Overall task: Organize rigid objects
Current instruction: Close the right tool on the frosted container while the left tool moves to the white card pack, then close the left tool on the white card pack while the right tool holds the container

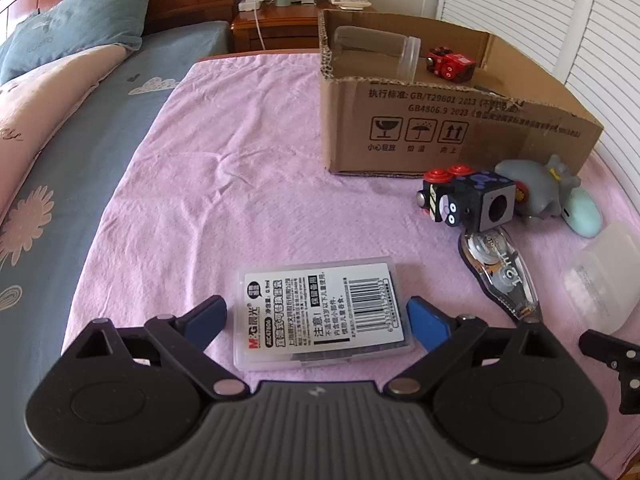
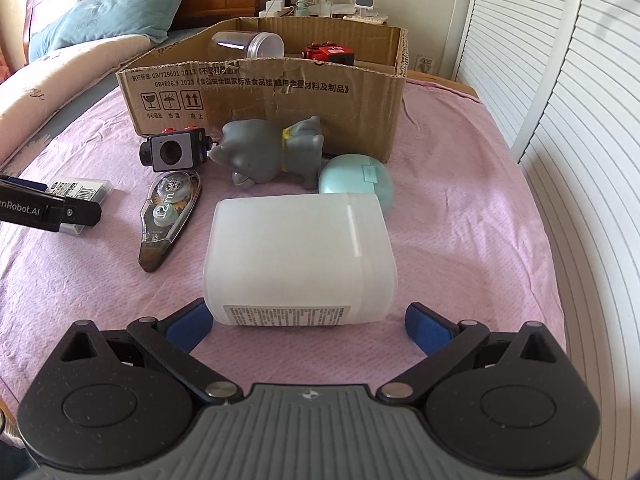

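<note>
STEP: pre-grasp | LEFT: left gripper (image 1: pixel 316 320) spread wide, straddling refill case (image 1: pixel 322 312) on cloth | RIGHT: right gripper (image 2: pixel 308 322) spread before white jar (image 2: pixel 298 256) | NEXT: clamp, transfer to cardboard box (image 1: pixel 440 128)

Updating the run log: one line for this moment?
left gripper open, straddling refill case | right gripper open at white bottle | neither grasped
</note>
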A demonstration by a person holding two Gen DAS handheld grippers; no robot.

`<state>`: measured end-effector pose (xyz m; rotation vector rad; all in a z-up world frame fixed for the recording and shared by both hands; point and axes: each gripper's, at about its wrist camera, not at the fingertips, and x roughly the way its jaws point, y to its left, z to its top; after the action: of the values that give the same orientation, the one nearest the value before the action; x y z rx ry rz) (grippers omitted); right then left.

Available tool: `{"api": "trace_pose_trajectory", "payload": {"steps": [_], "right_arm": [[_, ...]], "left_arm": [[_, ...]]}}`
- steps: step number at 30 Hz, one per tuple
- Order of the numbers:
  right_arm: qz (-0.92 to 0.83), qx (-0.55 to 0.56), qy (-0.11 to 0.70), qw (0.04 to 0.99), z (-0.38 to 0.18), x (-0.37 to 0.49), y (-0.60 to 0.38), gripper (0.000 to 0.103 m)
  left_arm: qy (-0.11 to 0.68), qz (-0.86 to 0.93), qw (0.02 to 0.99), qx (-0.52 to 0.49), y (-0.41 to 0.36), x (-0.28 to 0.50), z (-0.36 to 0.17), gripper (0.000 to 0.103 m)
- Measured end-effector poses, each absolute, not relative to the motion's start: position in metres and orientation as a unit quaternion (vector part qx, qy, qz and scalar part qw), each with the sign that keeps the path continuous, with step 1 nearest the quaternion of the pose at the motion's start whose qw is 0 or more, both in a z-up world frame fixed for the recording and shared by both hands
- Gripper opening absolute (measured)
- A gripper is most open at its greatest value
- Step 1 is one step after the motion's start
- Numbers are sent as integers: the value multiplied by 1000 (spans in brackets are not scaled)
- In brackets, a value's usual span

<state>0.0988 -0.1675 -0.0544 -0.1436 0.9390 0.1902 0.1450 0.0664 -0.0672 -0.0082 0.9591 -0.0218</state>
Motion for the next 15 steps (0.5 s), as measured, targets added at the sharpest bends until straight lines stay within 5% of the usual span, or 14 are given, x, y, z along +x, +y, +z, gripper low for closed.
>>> {"api": "trace_pose_trajectory", "payload": {"steps": [15], "right_arm": [[111,-80,470,872,-53,121,-159,103]], "left_arm": [[458,20,889,-19,63,137,-69,98]]}}
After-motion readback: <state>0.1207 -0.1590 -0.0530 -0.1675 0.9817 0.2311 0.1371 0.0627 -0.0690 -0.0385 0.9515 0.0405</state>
